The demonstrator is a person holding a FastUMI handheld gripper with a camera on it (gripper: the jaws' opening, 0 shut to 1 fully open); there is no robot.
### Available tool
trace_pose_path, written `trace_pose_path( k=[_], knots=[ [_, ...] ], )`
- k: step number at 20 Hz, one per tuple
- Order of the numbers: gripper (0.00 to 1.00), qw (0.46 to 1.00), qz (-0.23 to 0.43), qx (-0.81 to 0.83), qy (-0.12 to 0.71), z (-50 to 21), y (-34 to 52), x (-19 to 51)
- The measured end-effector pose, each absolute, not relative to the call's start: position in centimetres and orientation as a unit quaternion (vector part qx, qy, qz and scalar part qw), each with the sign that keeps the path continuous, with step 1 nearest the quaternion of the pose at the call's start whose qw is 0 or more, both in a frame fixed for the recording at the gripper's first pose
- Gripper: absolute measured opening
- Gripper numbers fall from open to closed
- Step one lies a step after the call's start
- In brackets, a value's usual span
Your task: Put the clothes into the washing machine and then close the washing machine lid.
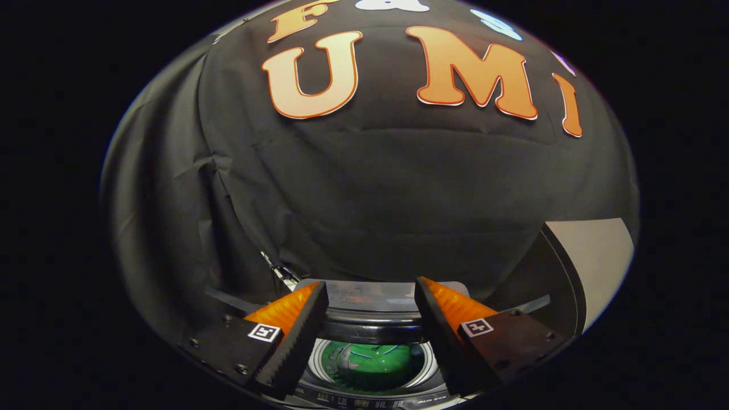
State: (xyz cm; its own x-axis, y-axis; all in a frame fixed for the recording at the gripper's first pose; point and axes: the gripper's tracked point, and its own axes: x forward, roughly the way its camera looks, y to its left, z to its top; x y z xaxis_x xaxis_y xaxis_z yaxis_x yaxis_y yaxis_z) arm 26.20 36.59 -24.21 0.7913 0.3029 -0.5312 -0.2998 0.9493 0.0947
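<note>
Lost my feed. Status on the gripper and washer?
Gripper open, empty, above the washing machine. Lid up, drum showing green inside. Nothing in the way.

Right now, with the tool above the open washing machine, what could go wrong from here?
1. The tool is open and holds nothing, with the green clothes already down in the drum. Reaching in again could pull them back out.
2. The lid stands raised just beyond the fingers. A push on its edge might slip off, or the lid might drop hard onto the washing machine.
</note>
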Motion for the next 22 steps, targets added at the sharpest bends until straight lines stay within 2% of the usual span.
trace_pose_path(
  k=[11, 22],
  knots=[
    [0.98, 0.945, 0.159, 0.004, 0.286, -26.5, 36.2, 23.4],
    [0.99, 0.908, 0.157, 0.013, 0.387, -37.8, 36.9, 19.7]
  ],
)
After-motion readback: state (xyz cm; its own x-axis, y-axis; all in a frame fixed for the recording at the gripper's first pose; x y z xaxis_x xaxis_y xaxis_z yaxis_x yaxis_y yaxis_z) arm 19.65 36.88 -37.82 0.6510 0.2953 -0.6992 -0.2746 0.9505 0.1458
